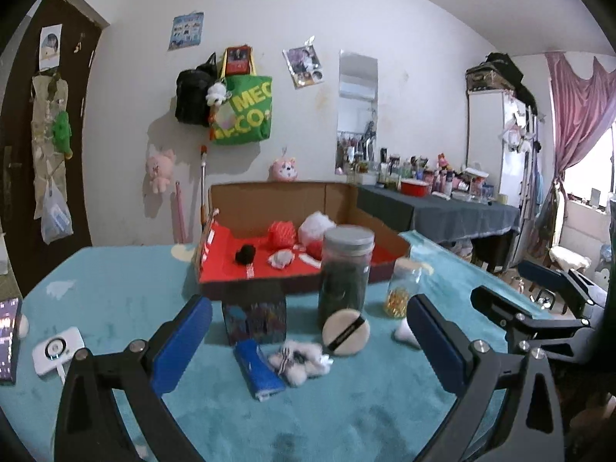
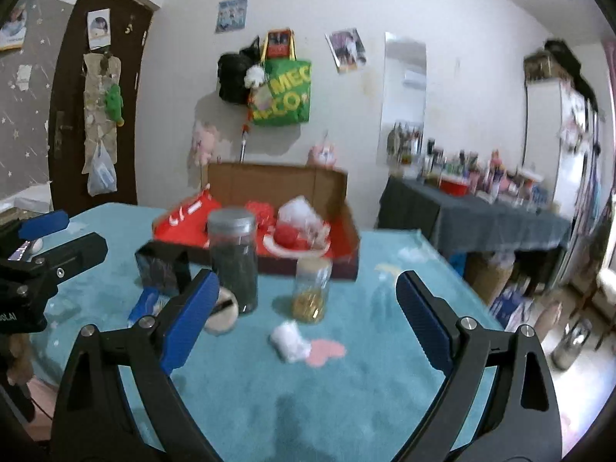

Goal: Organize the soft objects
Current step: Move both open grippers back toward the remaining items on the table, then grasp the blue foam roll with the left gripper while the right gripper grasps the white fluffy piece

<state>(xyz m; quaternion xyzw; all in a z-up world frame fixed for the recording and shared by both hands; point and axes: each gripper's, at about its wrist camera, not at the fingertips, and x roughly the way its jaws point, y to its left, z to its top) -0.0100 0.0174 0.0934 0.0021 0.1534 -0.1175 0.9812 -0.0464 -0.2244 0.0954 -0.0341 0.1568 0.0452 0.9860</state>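
Two hand-held grippers over the teal worktop [image 1: 115,292], both spread wide, nothing between the blue pads: left hand-held gripper [image 1: 308,342], right hand-held gripper [image 2: 304,319]

Soft objects loose on the worktop, three counted:
- one round powder puff [image 1: 345,332], leaning on edge against the dark jar, black band running diagonally
- one white-and-black fluffy bundle [image 1: 301,358], just left of the puff, long axis roughly left-right
- one white fluffy piece [image 2: 289,340], nearer the right edge, beside a pink patch

Two jars near the centre: one tall dark jar [image 1: 345,273] with grey lid, one small jar [image 1: 402,288] of amber beads, both upright

One open cardboard box [image 1: 269,200] with red lining at the far side; inside, one red ball [image 1: 282,234], one white puffball [image 1: 316,225], one black pom [image 1: 245,254], one grey-white piece [image 1: 281,258]

One patterned box [image 1: 255,317], one blue packet [image 1: 258,369] pointing toward the near edge, one white device [image 1: 57,350] near the left edge
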